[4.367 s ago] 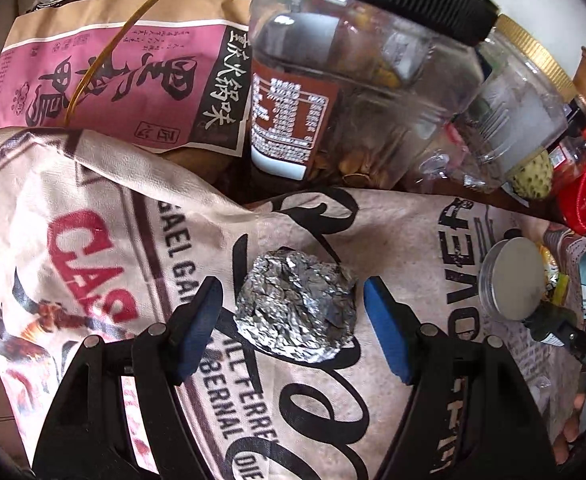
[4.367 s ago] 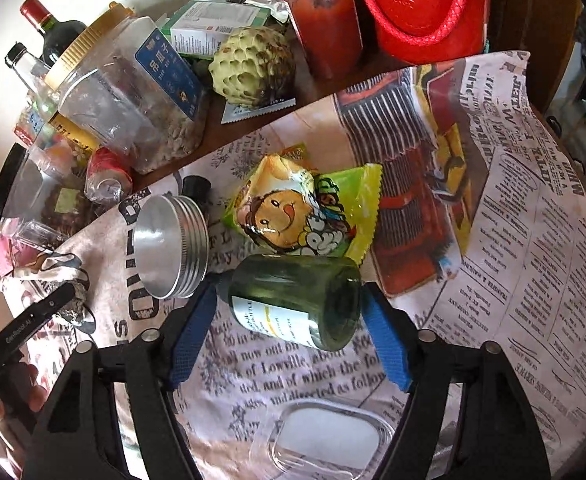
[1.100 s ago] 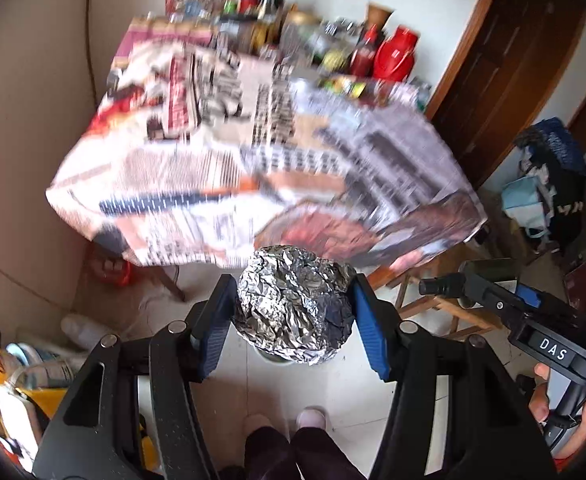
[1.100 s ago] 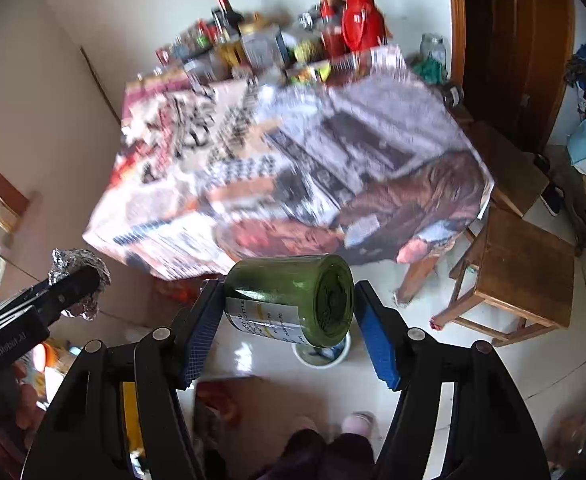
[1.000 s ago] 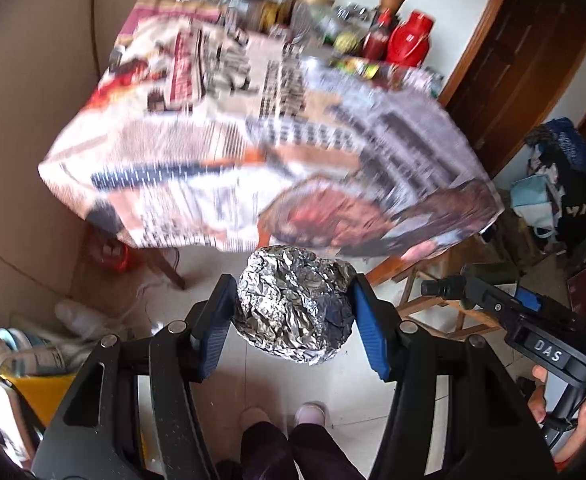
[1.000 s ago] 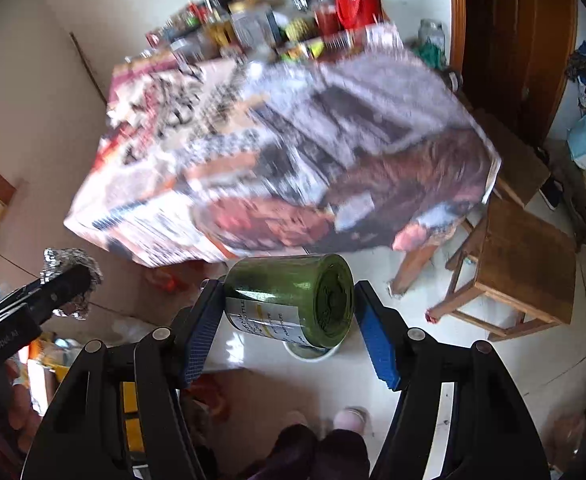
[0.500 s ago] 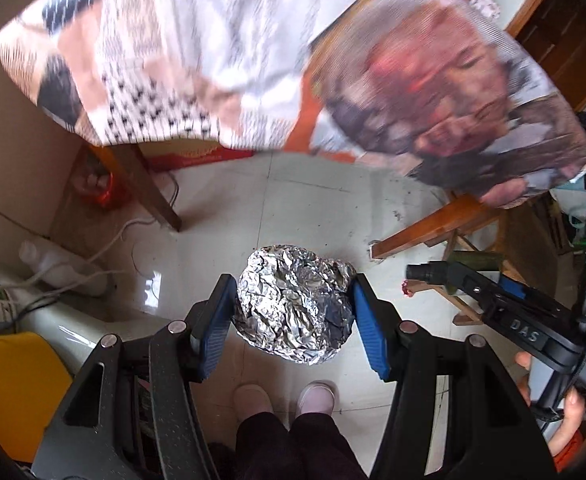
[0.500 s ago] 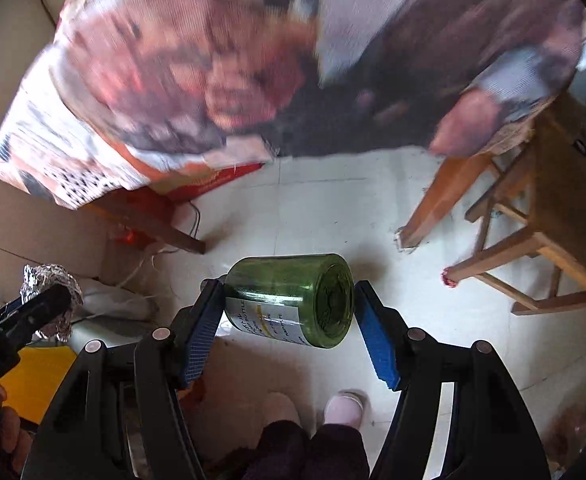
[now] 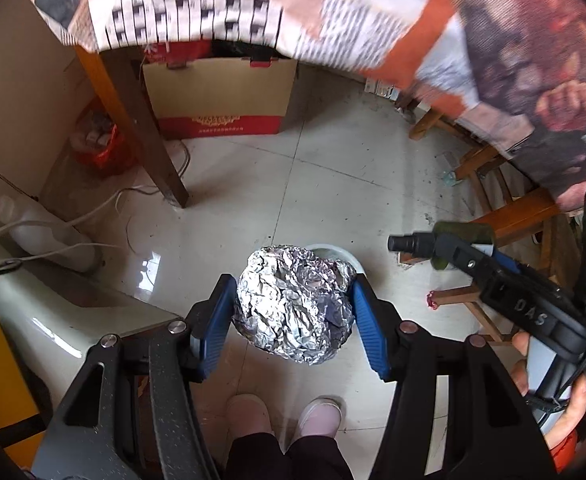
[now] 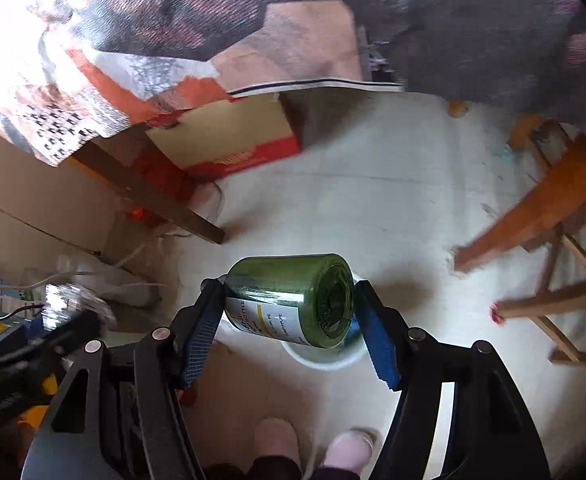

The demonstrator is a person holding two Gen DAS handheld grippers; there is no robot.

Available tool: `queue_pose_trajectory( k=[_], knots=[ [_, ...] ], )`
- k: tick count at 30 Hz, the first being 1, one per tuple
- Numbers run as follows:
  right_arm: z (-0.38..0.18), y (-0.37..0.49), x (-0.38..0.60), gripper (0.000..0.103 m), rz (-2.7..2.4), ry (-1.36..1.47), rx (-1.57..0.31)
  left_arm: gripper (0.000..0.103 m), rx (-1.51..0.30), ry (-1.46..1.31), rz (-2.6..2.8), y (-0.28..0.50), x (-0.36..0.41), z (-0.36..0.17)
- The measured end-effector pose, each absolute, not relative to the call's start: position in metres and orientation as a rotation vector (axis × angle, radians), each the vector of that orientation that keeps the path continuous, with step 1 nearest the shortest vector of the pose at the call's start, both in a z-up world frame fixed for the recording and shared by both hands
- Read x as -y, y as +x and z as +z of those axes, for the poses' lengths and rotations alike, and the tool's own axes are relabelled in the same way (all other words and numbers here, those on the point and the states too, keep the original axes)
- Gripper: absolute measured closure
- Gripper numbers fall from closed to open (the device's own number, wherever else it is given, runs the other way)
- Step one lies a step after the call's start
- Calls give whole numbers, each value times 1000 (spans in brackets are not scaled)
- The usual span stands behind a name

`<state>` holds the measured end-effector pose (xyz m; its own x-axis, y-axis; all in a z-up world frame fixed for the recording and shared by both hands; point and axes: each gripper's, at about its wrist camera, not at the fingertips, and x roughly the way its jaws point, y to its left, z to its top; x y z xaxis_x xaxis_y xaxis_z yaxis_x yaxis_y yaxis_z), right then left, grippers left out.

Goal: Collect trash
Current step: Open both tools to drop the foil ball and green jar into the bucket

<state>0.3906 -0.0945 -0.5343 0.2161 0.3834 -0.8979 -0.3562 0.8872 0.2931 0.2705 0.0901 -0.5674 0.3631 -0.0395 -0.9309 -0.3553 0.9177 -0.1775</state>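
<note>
With the left gripper (image 9: 295, 312) clamped on the foil ball (image 9: 293, 304) and the right gripper (image 10: 289, 316) on the green bottle (image 10: 293, 300), both poised over the white bin (image 10: 325, 356), releasing likely comes next

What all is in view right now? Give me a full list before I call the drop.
foil ball: 1, silver, clamped in the left gripper
green bottle: 1, dark green with a white label, lying sideways in the right gripper
white bin: 1, white, on the floor under both loads, mostly hidden
cardboard box: 1, tan with a red band, under the table
tablecloth: 1, newsprint pattern, hanging across the top
table leg: 1, brown wood, left of the box
wooden stool: 1, orange-brown, at right
left gripper: black, blue pads
right gripper: black, blue pads
feet: 2, pink slippers, bottom edge
</note>
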Motion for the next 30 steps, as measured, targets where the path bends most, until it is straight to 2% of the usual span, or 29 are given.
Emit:
queue_pose_trajectory(
  k=[9,26,30],
  knots=[
    [-569,397,87,40,536,54,-1317,46,-1250,-400,180,278,-84,-610],
    [-558,402,140,40,376,-36,-1266,41,-1311,-488,46,321,-40,-652],
    [-556,398,140,40,371,-27,-1263,41,-1304,-464,47,316,-36,-643]
  ],
)
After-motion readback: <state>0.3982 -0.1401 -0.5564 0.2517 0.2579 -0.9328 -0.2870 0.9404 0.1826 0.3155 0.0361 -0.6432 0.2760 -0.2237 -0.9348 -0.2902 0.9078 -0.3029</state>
